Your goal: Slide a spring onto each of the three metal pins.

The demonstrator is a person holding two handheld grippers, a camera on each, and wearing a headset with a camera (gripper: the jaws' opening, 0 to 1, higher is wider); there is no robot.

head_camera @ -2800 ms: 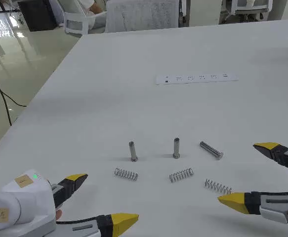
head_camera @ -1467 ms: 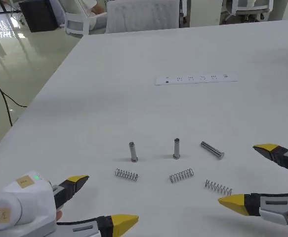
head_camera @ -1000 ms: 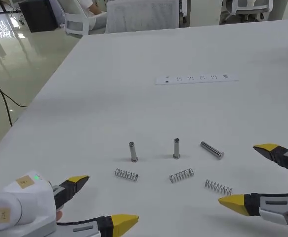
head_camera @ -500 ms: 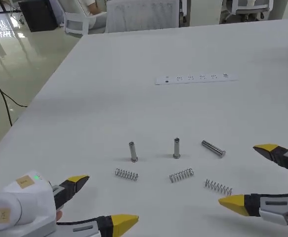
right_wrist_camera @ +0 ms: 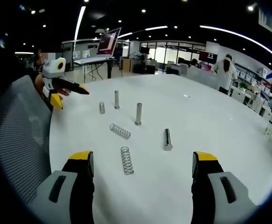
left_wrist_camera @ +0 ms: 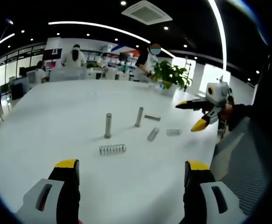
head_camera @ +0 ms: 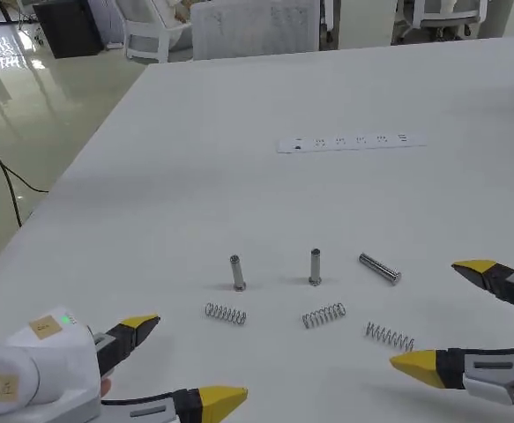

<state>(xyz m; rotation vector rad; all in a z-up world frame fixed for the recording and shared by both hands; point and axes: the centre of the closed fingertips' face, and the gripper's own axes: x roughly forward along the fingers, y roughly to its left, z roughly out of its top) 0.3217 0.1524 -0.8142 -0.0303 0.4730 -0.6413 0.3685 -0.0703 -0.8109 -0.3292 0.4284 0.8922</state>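
Observation:
Two metal pins stand upright on the white table, the left pin [head_camera: 237, 272] and the middle pin [head_camera: 315, 266]. A third pin [head_camera: 379, 269] lies on its side to their right. Three springs lie in a row in front of them: left spring [head_camera: 226, 314], middle spring [head_camera: 324, 315], right spring [head_camera: 390, 336]. My left gripper [head_camera: 186, 363] is open near the table's front edge, short of the left spring [left_wrist_camera: 112, 149]. My right gripper [head_camera: 437, 315] is open beside the right spring [right_wrist_camera: 127, 160], and the lying pin [right_wrist_camera: 167, 139] is ahead of it. Both hold nothing.
A white power strip [head_camera: 350, 141] lies farther back on the table. The table's left edge [head_camera: 71, 172] drops to a shiny floor with a black cable. Chairs and people sit beyond the far edge. Bare tabletop surrounds the pins.

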